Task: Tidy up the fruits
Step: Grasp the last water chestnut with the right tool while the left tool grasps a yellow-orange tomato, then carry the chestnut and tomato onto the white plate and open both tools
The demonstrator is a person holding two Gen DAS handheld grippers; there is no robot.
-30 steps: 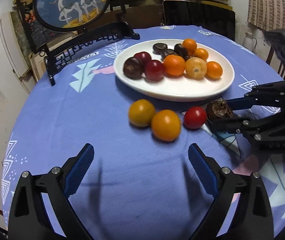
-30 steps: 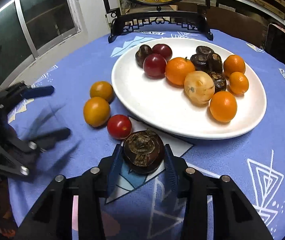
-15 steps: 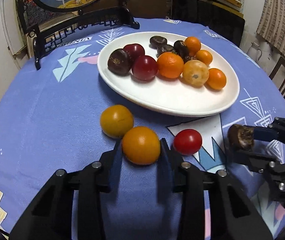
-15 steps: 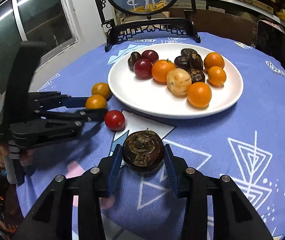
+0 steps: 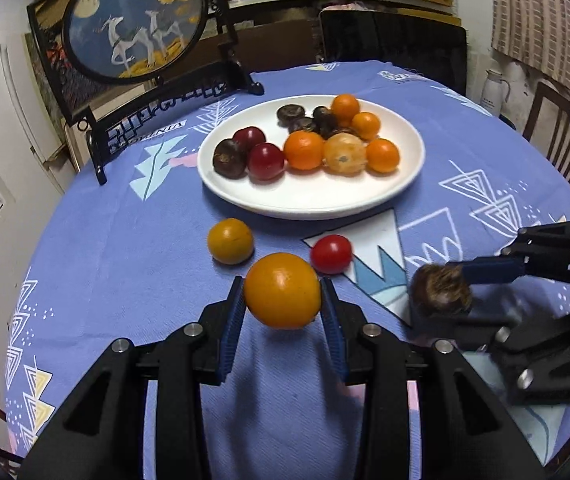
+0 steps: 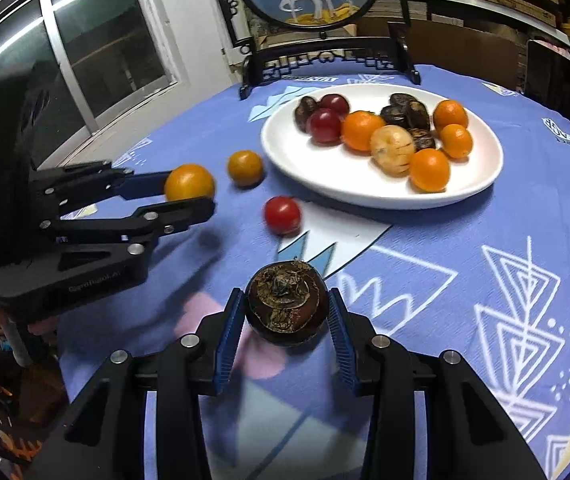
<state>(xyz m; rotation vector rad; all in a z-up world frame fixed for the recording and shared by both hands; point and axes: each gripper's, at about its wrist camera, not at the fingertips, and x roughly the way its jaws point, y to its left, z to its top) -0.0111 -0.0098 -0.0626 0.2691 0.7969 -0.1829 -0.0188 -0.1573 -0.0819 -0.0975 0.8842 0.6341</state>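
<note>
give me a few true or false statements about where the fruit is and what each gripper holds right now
1. The left gripper is shut on an orange fruit. True.
2. The right gripper has nothing in its jaws. False: it is shut on a dark brown fruit.
3. A red tomato lies on the tablecloth, off the white plate. True.
4. The white plate holds no fruit. False: orange, red and dark fruits sit together on it.
5. A small yellow-orange fruit lies on the cloth between the plate and the left gripper. True.
</note>
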